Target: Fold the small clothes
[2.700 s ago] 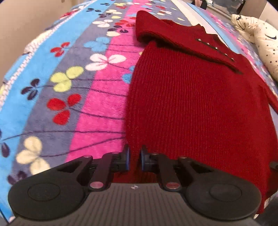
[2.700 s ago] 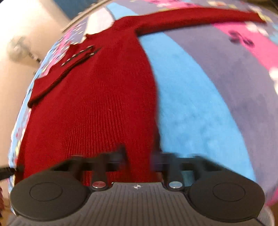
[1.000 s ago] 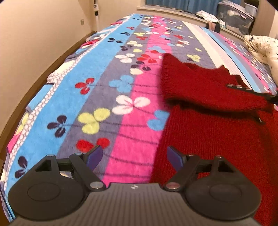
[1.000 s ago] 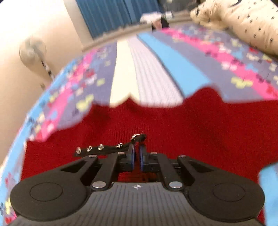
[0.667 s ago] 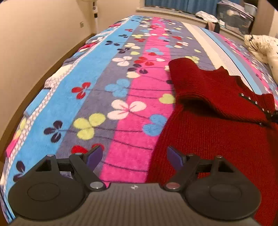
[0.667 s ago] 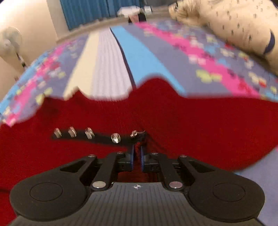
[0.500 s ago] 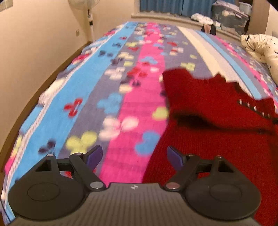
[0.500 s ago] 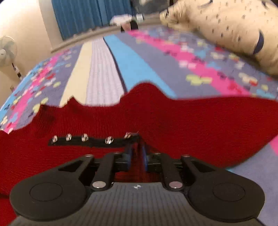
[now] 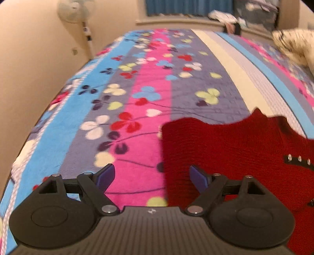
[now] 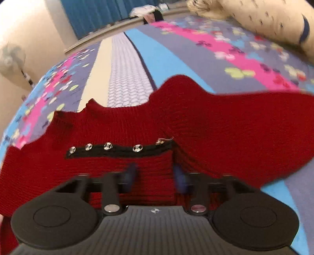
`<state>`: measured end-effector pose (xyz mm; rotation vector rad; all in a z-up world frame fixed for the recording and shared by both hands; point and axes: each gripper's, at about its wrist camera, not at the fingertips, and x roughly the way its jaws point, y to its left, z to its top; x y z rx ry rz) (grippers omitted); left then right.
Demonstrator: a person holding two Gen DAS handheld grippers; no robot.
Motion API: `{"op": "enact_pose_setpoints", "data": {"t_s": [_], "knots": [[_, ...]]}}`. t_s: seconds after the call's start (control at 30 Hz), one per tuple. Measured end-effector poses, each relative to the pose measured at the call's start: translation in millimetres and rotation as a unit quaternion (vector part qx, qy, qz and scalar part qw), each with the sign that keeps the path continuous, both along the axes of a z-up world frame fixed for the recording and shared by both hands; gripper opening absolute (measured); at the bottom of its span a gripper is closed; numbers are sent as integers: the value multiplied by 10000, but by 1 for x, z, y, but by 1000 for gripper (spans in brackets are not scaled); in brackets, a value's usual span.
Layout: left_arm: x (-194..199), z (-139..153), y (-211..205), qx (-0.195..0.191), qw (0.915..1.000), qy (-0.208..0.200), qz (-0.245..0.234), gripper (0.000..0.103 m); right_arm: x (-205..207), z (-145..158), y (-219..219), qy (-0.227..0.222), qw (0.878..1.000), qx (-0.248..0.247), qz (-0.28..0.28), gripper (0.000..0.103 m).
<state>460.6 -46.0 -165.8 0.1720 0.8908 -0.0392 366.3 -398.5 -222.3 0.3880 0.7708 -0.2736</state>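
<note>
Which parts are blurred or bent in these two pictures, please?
Left wrist view: the blanket is softly blurred and its stripes bulge from the fisheye lens; the fan is smeared. Right wrist view: the hand-held gripper has smeared fingertips, its jaws opening over the sweater; the pillow is soft.

The red sweater [image 10: 225, 125] was spread flat with one sleeve outstretched; now it lies folded over itself on the striped blanket [image 9: 137, 109]. The right claw [image 10: 155, 174], pinched on the knit by the black snap placket [image 10: 117, 150] a second ago, is opening – pads off the cloth. The left claw [image 9: 151, 174], once shut at the hem, stands wide and has slid sideways over the sweater's edge.
</note>
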Motion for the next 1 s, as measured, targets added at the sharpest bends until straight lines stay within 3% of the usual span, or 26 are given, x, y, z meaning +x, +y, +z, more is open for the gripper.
{"op": "enact_pose_setpoints", "data": {"t_s": [0.1, 0.17, 0.2, 0.27, 0.3, 0.37, 0.4, 0.47, 0.5, 0.53, 0.63, 0.7, 0.8, 0.87, 1.0], "knots": [[8, -15, -17, 389, 9990, 39, -222, 87, -11, 18, -4, -371, 9992, 106, 40, 12], [17, -39, -28, 1027, 9937, 332, -314, 88, -20, 29, -17, -575, 9981, 215, -99, 12], [18, -48, -30, 1260, 9906, 401, -351, 91, -19, 26, -23, -464, 9987, 82, -218, 12], [12, -54, -32, 1552, 9874, 88, -301, 101, -10, 5, -31, 63, 9998, -71, -198, 12], [11, -54, -31, 1603, 9866, 35, -303, 101, -9, -2, -32, 79, 9998, -35, -175, 13], [9, -54, -26, 1552, 9873, 3, -344, 101, -11, -3, -31, -61, 9999, -119, -66, 19], [9, -53, -23, 1513, 9879, 17, -348, 102, -14, -1, -34, -129, 9998, 29, -114, 25], [7, -50, -18, 1435, 9891, 18, -326, 102, -23, 4, -42, -186, 9986, 410, -285, 29], [5, -49, -16, 1444, 9890, -4, -309, 103, -29, 8, -45, -261, 9976, 495, -398, 42], [2, -50, -16, 1500, 9882, -33, -320, 103, -35, 9, -45, -355, 9974, 438, -459, 50], [-12, -39, -18, 1579, 9867, -120, -357, 103, -37, -5, -40, 16, 9999, -39, -152, 54], [-29, -22, -15, 1345, 9903, -45, -343, 103, -47, 7, -45, -91, 9992, 216, -326, 60], [-73, 8, -1, 878, 9956, -70, -327, 103, -89, 30, -62, -503, 9872, 1272, -818, 70], [-106, 25, 8, 732, 9968, -76, -315, 103, -129, 49, -63, -726, 9795, 1599, -983, 72], [-177, 48, 20, 371, 9978, 419, -347, 103, -208, 90, -35, -672, 9837, 1157, -1204, 83]]}}
